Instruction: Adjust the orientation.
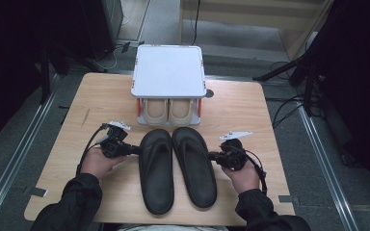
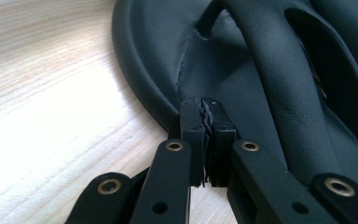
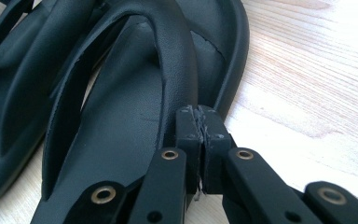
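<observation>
A: Start with the desk (image 1: 250, 110). Pale wood grain, smooth, and it looks slippery. If either flip-flop gets shoved sideways rather than lifted, I'd expect it to skate and knock its partner.

B: And the shoe rack (image 1: 168, 72) at the far edge? Flat white top, orange posts, a beige pair (image 1: 168, 110) tucked under it. The shelf gap looks low, so a raised toe could catch on the tray's lip.

A: Fair. Now the black pair lying side by side in the middle of the desk, toes toward the rack. The left flip-flop (image 1: 156, 168) and the right flip-flop (image 1: 195, 166) almost touch. Matte, leathery strap, soft rounded sole rim; it should flex when lifted by one edge.

B: That is my worry. The left gripper (image 2: 207, 109) has its jaws pressed together, nothing between them, tips right at the sole's outer rim.

A: Same on the other side: the right gripper (image 3: 199, 116) is closed on nothing, tips beside the strap's base and the rim. Closed tips can only nudge, so a grasp would fail.
</observation>
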Motion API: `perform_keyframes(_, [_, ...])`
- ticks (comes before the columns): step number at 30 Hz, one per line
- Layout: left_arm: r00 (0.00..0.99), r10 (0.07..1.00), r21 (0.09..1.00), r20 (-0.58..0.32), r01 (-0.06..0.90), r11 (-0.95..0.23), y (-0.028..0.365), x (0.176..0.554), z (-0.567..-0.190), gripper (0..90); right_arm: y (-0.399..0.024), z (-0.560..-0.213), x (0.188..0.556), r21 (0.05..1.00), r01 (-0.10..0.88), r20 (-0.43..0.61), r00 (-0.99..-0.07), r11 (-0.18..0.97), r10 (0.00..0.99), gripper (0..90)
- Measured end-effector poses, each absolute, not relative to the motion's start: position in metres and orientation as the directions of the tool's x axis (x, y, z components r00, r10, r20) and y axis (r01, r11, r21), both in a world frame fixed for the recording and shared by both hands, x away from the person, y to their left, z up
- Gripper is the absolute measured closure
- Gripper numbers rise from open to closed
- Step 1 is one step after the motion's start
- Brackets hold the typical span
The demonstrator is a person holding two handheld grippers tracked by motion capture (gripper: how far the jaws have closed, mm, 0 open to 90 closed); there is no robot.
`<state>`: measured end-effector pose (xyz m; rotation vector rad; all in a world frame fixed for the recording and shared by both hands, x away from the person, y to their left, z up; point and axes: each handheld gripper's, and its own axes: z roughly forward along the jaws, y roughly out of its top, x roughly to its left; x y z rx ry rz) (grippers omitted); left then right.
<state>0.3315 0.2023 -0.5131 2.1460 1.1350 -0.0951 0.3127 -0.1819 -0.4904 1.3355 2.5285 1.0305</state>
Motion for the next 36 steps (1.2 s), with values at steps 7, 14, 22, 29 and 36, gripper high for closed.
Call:
perform_keyframes(7, [0.627, 0.686, 0.537, -0.371, 0.747, -0.392, 0.195, 0.325, -0.513, 88.3, -0.182, -0.492, 0.31, 0.614, 0.695, 0.23, -0.612, 0.375, 0.757, 89.0])
perform_keyframes(14, [0.63, 0.681, 0.536, -0.373, 0.746, -0.396, 0.191, 0.324, -0.512, 87.1, -0.179, -0.492, 0.307, 0.623, 0.683, 0.211, -0.616, 0.381, 0.759, 89.2])
perform_keyframes(22, [0.636, 0.676, 0.573, -0.372, 0.73, -0.372, 0.194, 0.322, -0.501, 75.0, -0.181, -0.484, 0.307, 0.667, 0.667, 0.25, -0.62, 0.332, 0.743, 82.5])
perform_keyframes(29, [0.635, 0.675, 0.601, -0.376, 0.722, -0.344, 0.197, 0.319, -0.49, 65.9, -0.173, -0.477, 0.299, 0.715, 0.624, 0.255, -0.652, 0.314, 0.714, 71.4])
perform_keyframes(36, [0.639, 0.677, 0.624, -0.366, 0.708, -0.331, 0.201, 0.318, -0.484, 54.5, -0.169, -0.475, 0.29, 0.745, 0.593, 0.254, -0.675, 0.305, 0.693, 61.2])
